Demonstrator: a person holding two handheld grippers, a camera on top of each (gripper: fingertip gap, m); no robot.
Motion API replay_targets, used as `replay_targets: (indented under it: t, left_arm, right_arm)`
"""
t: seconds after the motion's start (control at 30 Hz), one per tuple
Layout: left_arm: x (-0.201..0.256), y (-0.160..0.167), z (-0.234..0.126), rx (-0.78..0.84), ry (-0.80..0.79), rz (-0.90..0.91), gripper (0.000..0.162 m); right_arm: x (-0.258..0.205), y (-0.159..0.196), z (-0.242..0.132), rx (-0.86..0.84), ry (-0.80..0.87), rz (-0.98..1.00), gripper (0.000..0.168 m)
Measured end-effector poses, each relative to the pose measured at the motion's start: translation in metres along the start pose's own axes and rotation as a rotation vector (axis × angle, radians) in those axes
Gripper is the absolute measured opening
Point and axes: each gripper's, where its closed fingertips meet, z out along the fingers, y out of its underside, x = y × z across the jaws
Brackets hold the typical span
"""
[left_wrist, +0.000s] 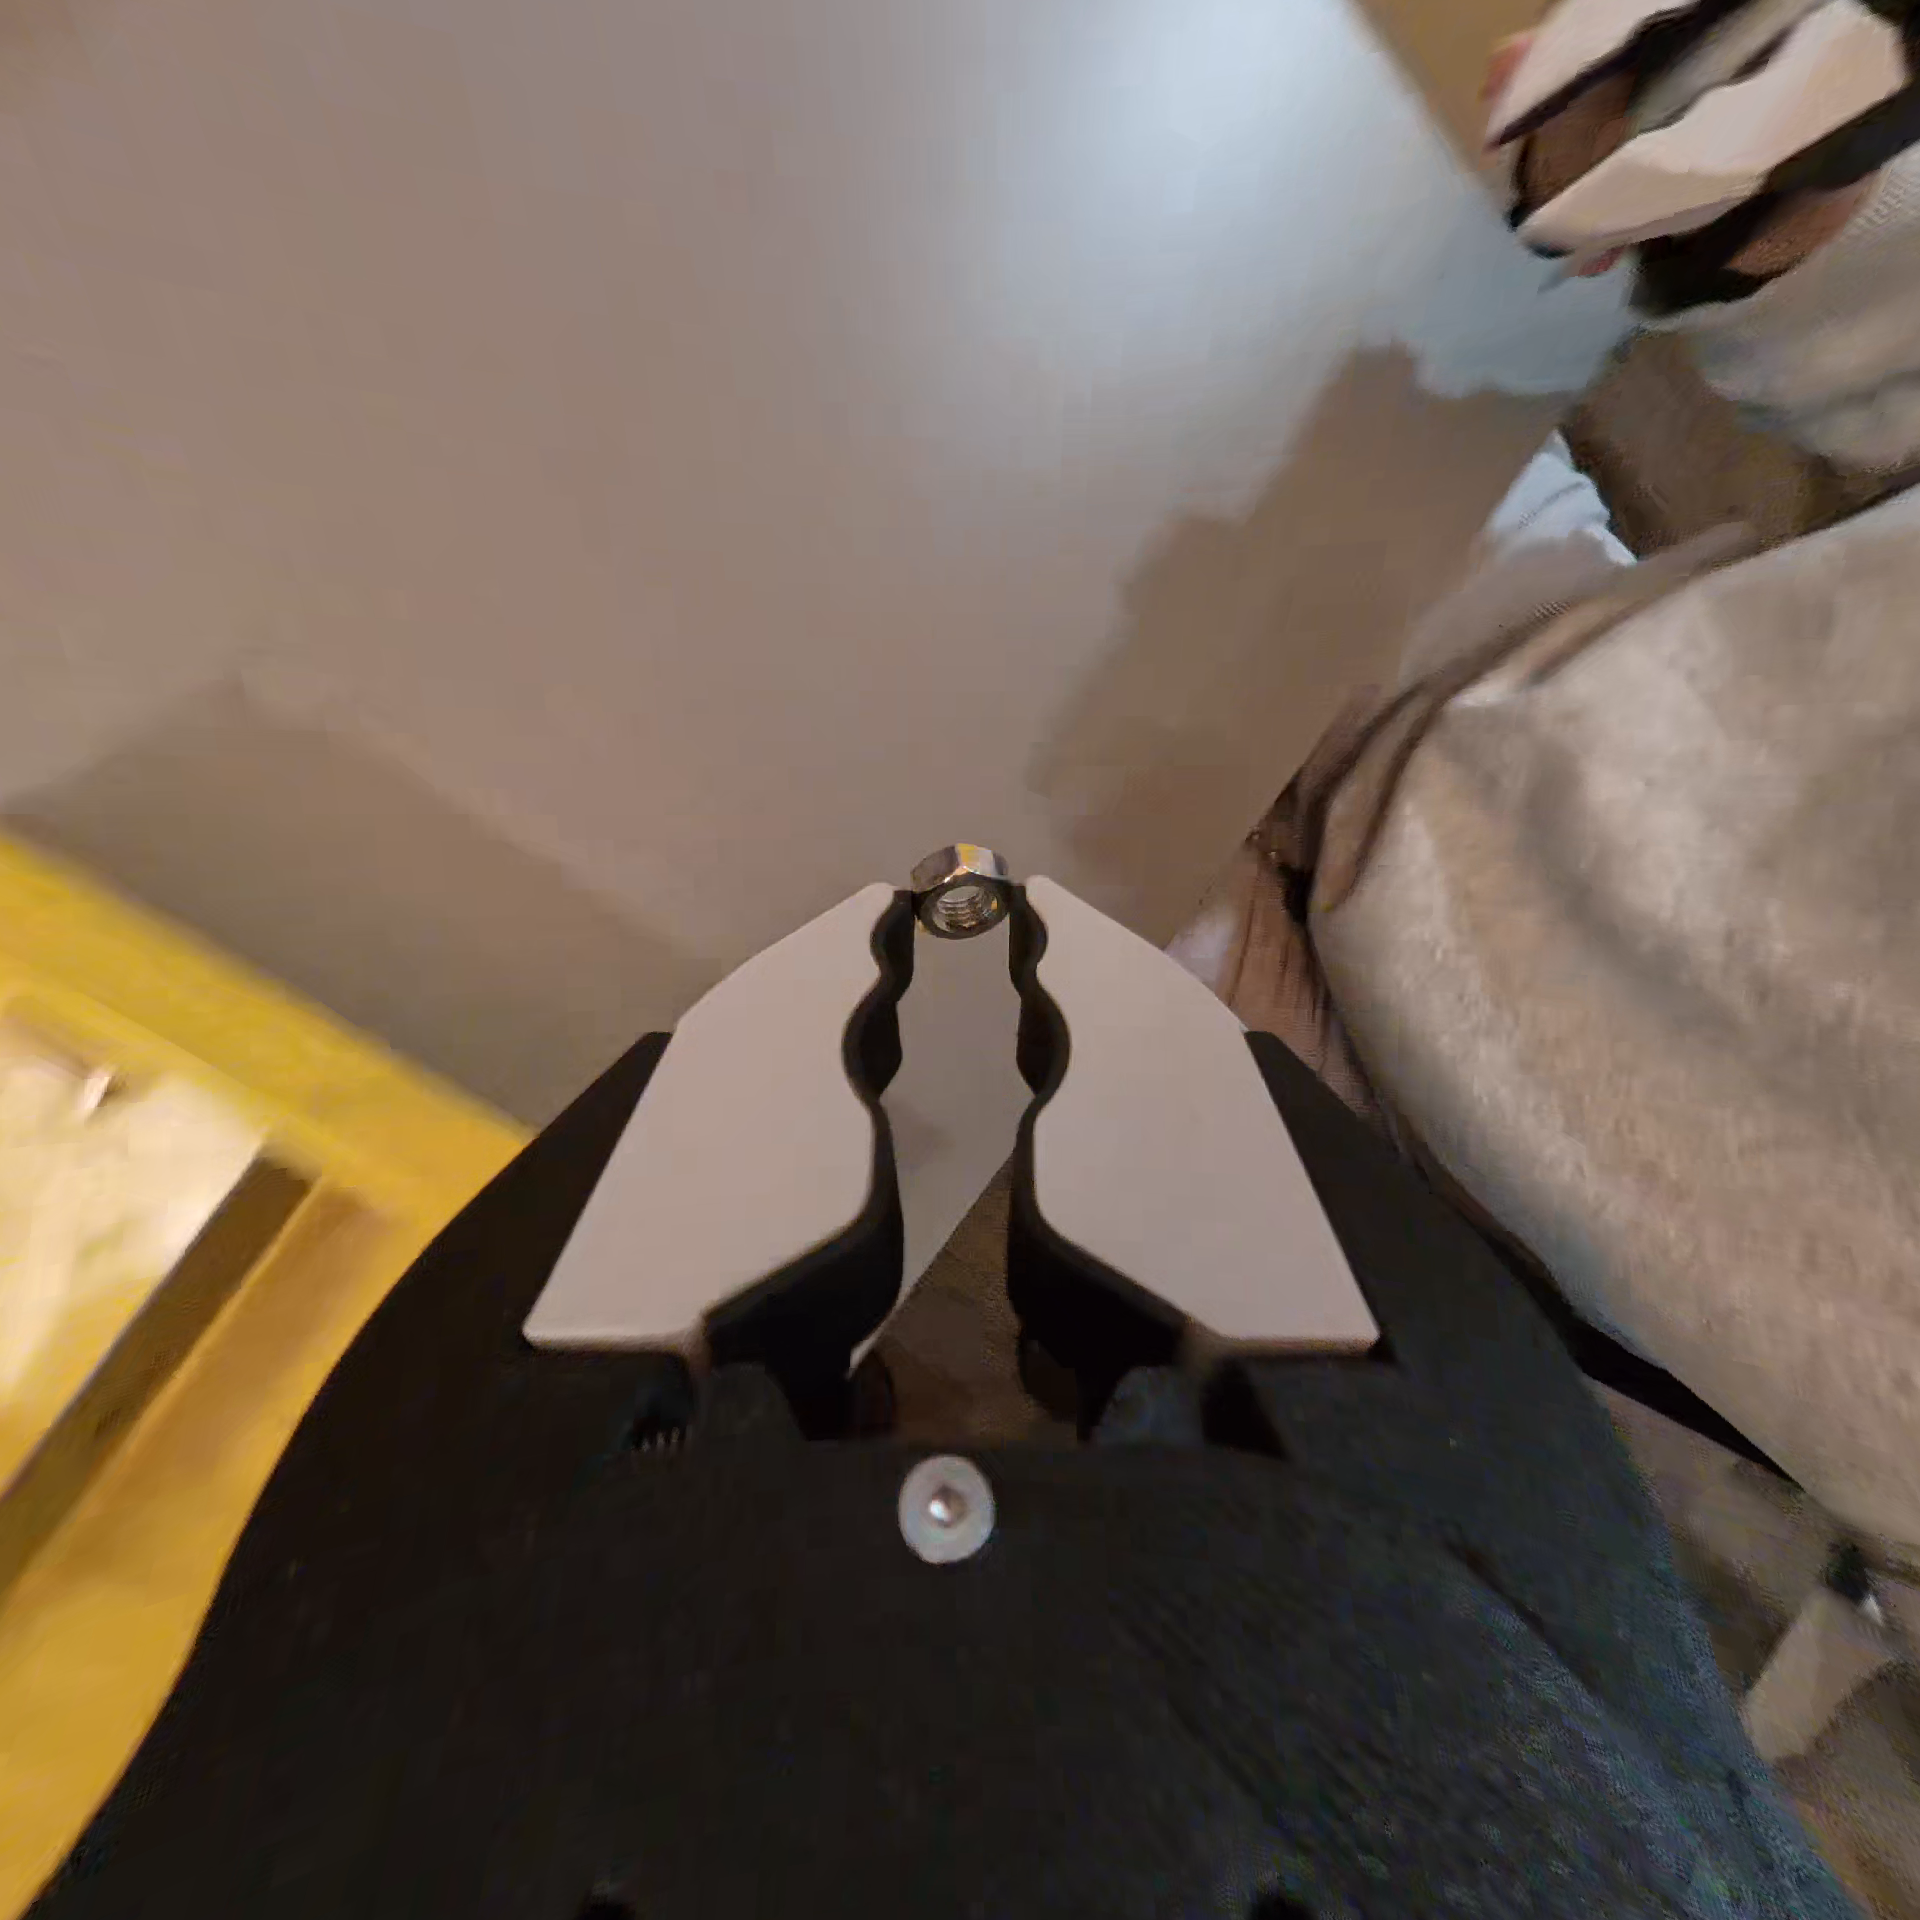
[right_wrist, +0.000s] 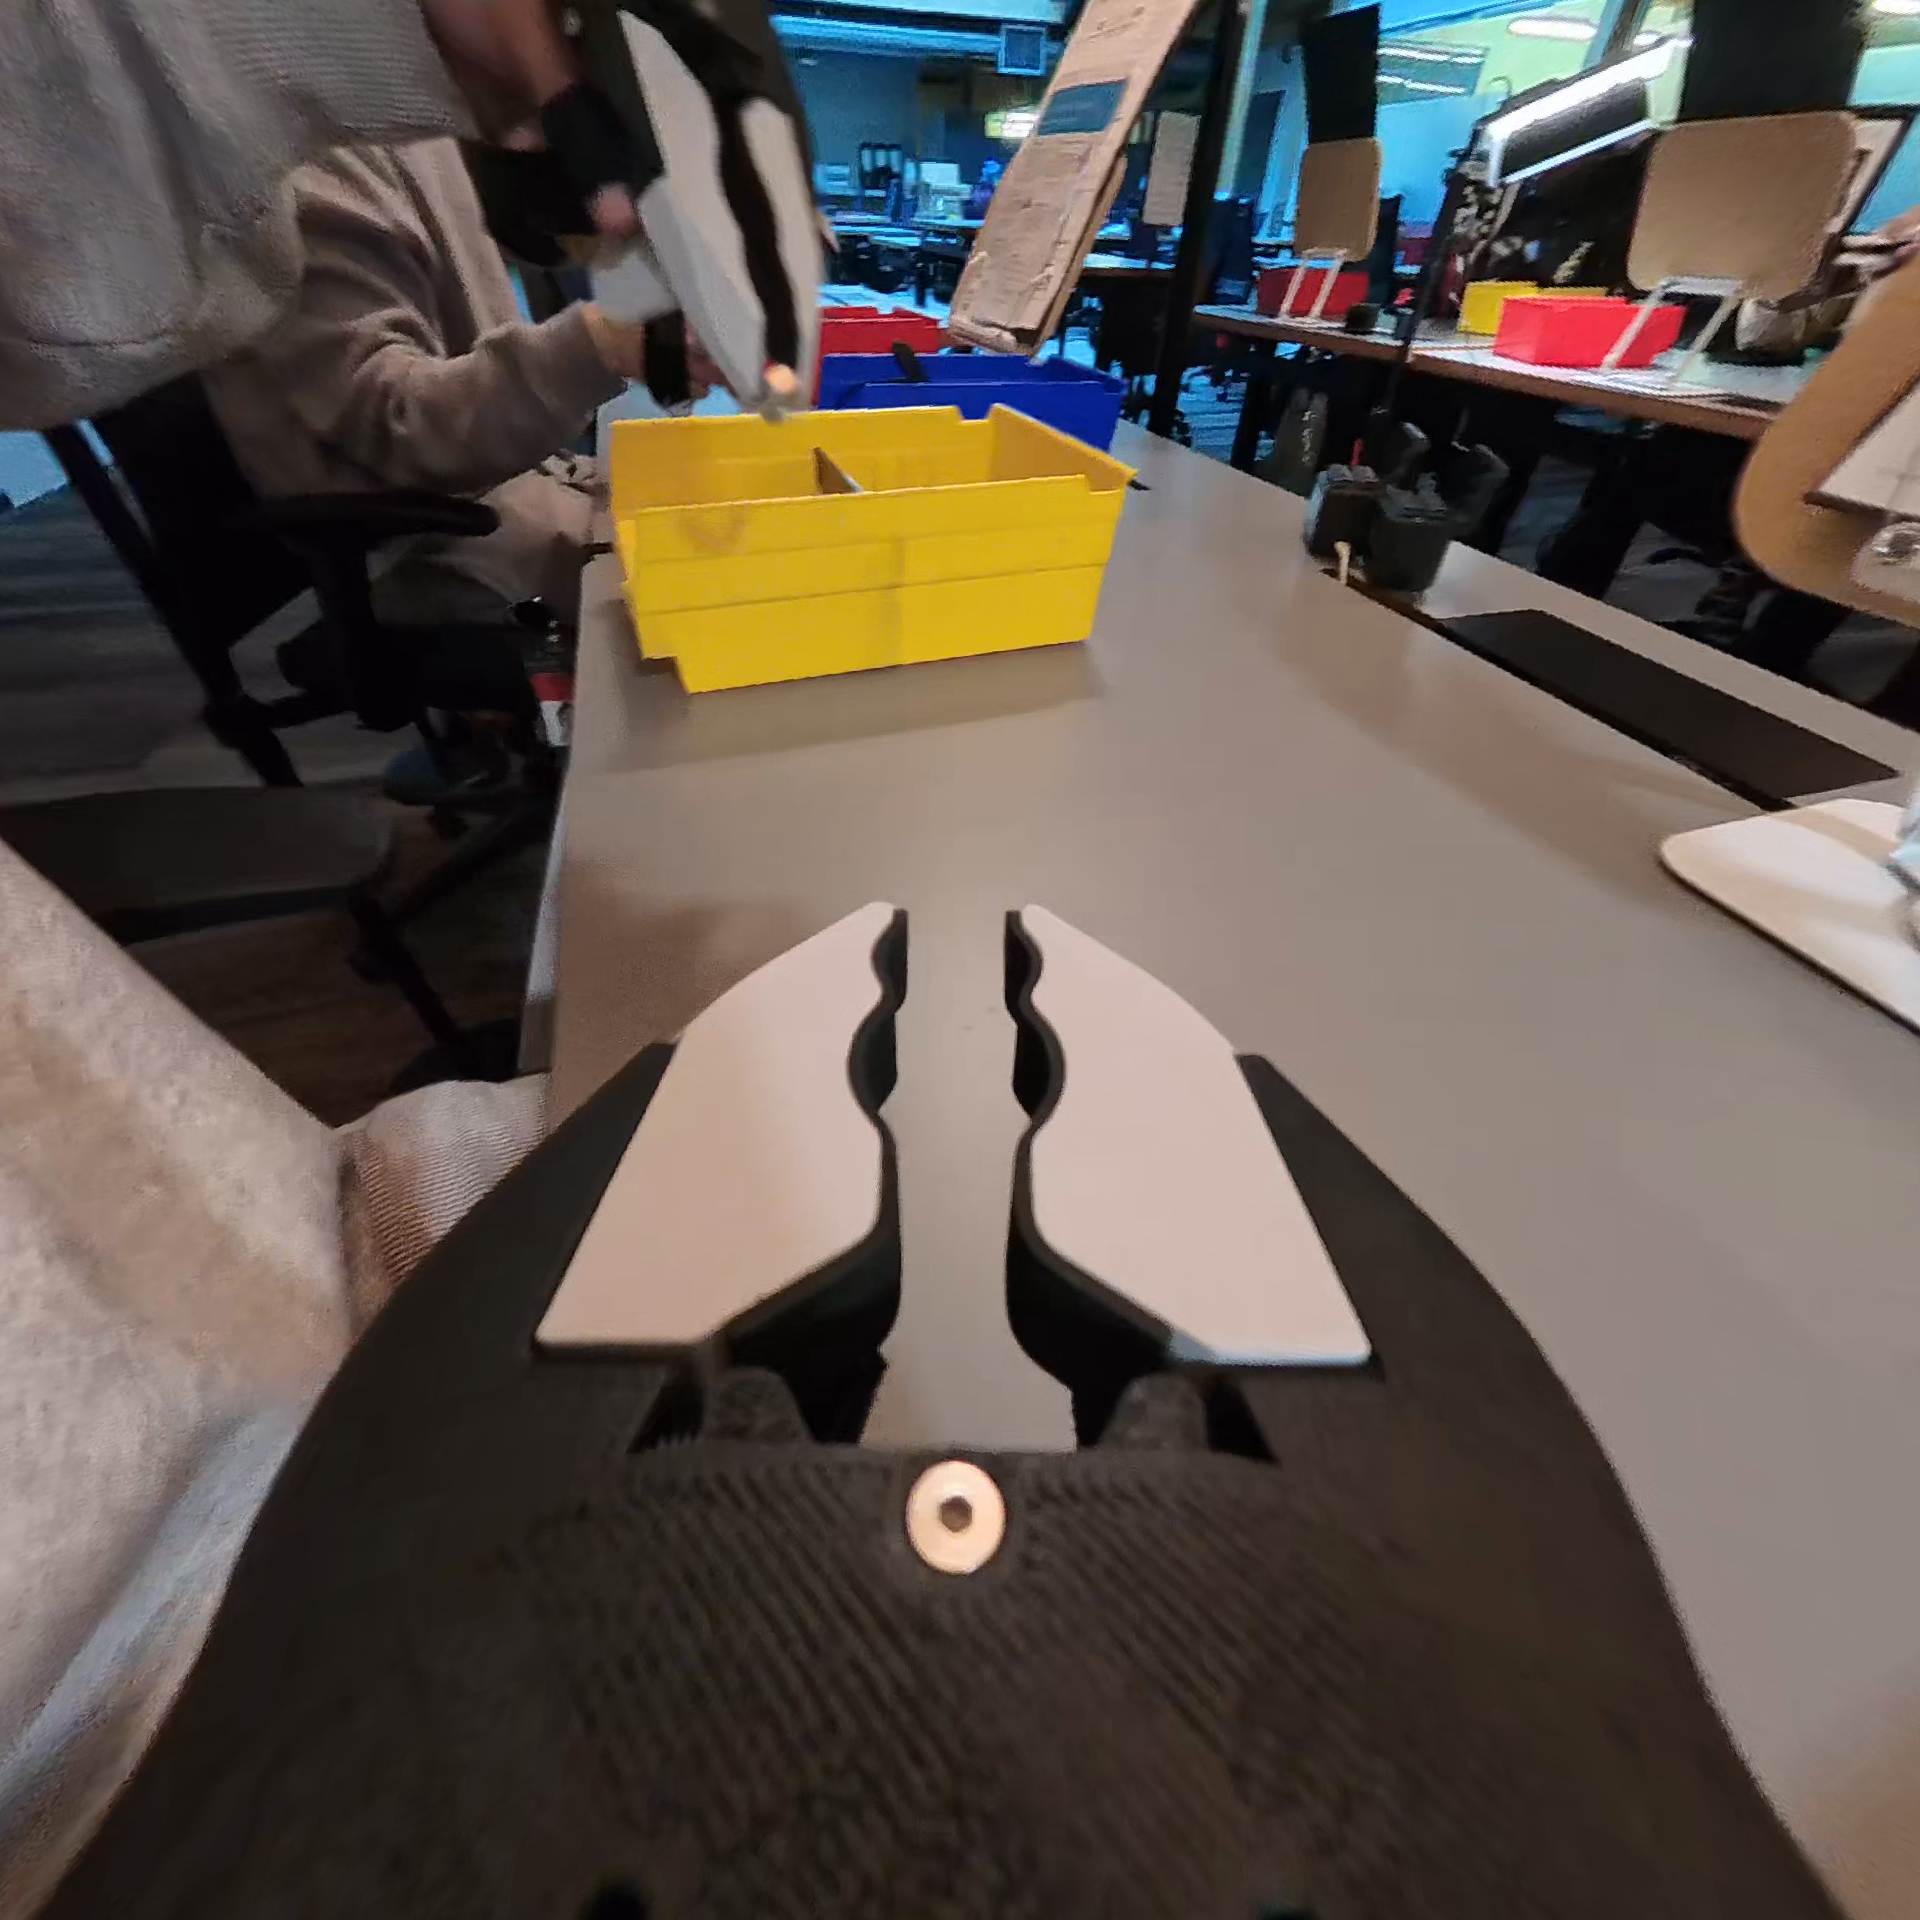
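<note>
My left gripper is shut on a small silver hex nut, pinched at the very fingertips with its threaded hole facing the camera, above the grey table. A yellow bin lies at the lower left. In the right wrist view the left gripper hangs point-down over the back edge of the yellow divided bin. My right gripper is open and empty, low over the table, well short of the bin. It also shows blurred at the top right of the left wrist view.
A blue bin and a red bin stand behind the yellow one. A white base plate and a black strip lie at the right. A person's grey sleeve fills the right. A chair stands left of the table. The tips of one gripper are about 25 centimetres away from the tips of the other.
</note>
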Motion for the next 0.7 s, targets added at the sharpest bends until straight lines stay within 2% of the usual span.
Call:
replay_targets:
  t: [0.13,0.27,0.37,0.47,0.7]
  left_arm:
    - [0.08,-0.042,0.084,0.004,0.122,0.197,0.02]
    - [0.149,-0.069,0.159,0.054,0.343,0.233,0.02]
    - [0.176,-0.083,0.197,0.092,0.465,0.197,0.02]
    - [0.193,-0.092,0.211,0.105,0.547,0.169,0.02]
    - [0.203,-0.104,0.209,0.123,0.61,0.127,0.019]
  right_arm:
    - [-0.03,0.005,-0.007,-0.012,-0.024,-0.071,0.02]
    - [-0.036,0.021,-0.02,-0.106,0.029,-0.279,0.028]
    - [-0.046,0.035,-0.032,-0.129,-0.044,-0.394,0.034]
    - [-0.04,0.037,-0.046,-0.141,-0.013,-0.431,0.032]
    - [-0.037,0.04,-0.058,-0.2,0.089,-0.509,0.023]
